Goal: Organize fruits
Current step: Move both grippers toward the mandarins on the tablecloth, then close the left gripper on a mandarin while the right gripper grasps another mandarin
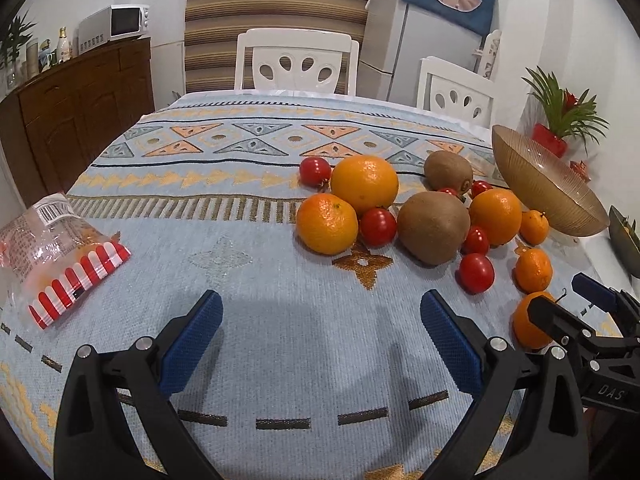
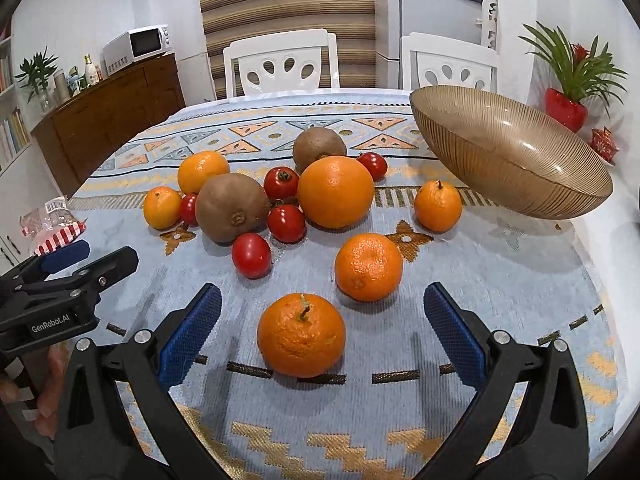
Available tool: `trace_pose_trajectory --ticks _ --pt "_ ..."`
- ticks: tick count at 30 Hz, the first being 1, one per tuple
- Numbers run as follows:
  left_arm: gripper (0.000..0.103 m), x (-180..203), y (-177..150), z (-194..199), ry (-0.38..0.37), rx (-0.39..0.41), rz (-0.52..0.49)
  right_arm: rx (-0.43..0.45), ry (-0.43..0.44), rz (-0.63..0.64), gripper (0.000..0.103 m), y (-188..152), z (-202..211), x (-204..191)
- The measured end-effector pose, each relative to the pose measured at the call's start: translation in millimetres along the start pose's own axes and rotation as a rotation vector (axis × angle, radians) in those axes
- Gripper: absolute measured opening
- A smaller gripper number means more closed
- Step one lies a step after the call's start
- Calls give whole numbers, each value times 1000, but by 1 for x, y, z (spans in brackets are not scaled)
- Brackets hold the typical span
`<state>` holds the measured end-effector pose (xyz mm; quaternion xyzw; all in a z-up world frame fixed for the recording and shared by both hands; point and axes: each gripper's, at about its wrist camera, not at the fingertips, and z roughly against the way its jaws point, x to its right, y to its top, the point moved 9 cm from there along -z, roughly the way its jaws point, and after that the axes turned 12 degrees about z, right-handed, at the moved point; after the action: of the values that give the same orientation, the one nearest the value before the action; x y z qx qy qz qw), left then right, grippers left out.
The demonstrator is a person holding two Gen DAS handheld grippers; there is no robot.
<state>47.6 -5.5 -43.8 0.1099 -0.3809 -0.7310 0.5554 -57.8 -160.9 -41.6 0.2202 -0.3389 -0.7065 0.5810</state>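
Fruits are lying on the patterned light-blue tablecloth (image 2: 500, 280): the left gripper (image 1: 320, 336) is hovering wide open over bare cloth, the right gripper (image 2: 322, 332) is standing open around the stemmed orange mandarin (image 2: 301, 335), and the ribbed amber glass bowl (image 2: 508, 152) is sitting empty rightmost.

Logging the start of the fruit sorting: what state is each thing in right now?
Left gripper: open, empty.
Right gripper: open, around the nearest mandarin.
Nearest mandarin: on the cloth, ungripped.
Amber bowl: empty, tilted.
Kiwis, tomatoes, oranges: loose on the cloth.
Plastic bag: lying flat.
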Motion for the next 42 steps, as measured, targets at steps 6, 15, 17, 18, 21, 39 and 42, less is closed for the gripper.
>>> trace_pose_trajectory --ticks 6,15,17,18,21,39,42 --pt "98 0 -2 -3 3 -13 -5 -5 57 -60 100 0 -2 8" --pt "97 10 3 -2 -77 -125 0 -47 138 -147 70 -4 -1 21" --pt "97 9 15 1 -105 -148 16 -59 156 -161 68 0 -1 23" --pt "97 8 25 2 -113 -151 22 -64 158 -171 68 2 -2 25" --pt "97 4 38 -11 -83 -158 7 -84 171 -215 68 11 -5 32" --pt "40 15 39 -44 20 -121 -99 -174 124 -217 43 10 -21 42" --pt "40 38 52 -16 -31 -61 -116 -108 114 -223 43 23 1 54"
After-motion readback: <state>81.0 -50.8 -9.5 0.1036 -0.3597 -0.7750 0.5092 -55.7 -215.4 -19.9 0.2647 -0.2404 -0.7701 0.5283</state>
